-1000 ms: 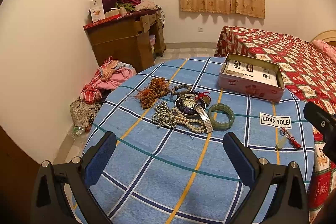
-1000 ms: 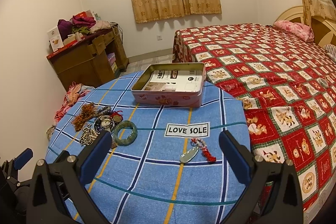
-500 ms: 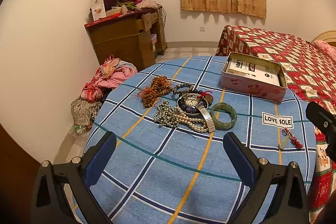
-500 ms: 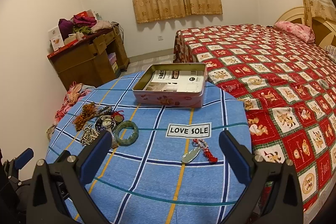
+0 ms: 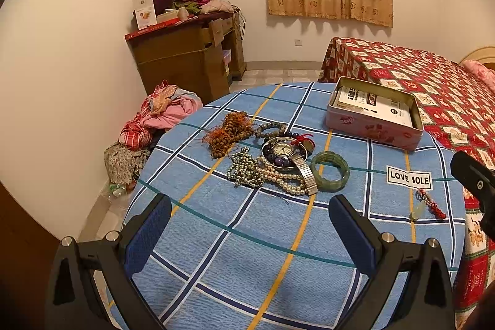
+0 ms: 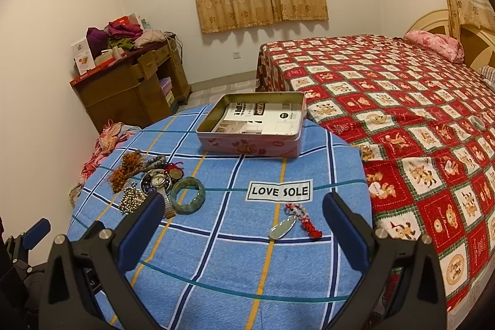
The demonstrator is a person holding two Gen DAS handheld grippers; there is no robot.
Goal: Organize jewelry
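Note:
A heap of jewelry lies on the round blue checked table [image 5: 216, 237]: a watch [image 5: 283, 150], a green bangle [image 5: 330, 171], pearl strands [image 5: 278, 177], silver beads [image 5: 243, 170] and brown beads [image 5: 227, 132]. A jade pendant on red cord [image 6: 290, 223] lies apart, near the LOVE SOLE label [image 6: 280, 190]. An open pink tin [image 6: 253, 126] with papers inside stands at the far edge. My left gripper [image 5: 249, 234] is open and empty, in front of the heap. My right gripper [image 6: 244, 234] is open and empty, just short of the pendant.
A bed with a red patterned cover [image 6: 402, 101] adjoins the table on the right. A wooden dresser [image 5: 185, 64] piled with clothes stands at the back left wall. A clothes heap [image 5: 154, 119] lies on the floor to the left of the table.
Both grippers have drifted slightly; the jewelry sits a little lower and nearer in the left view. Nothing on the table has moved and both grippers stay open.

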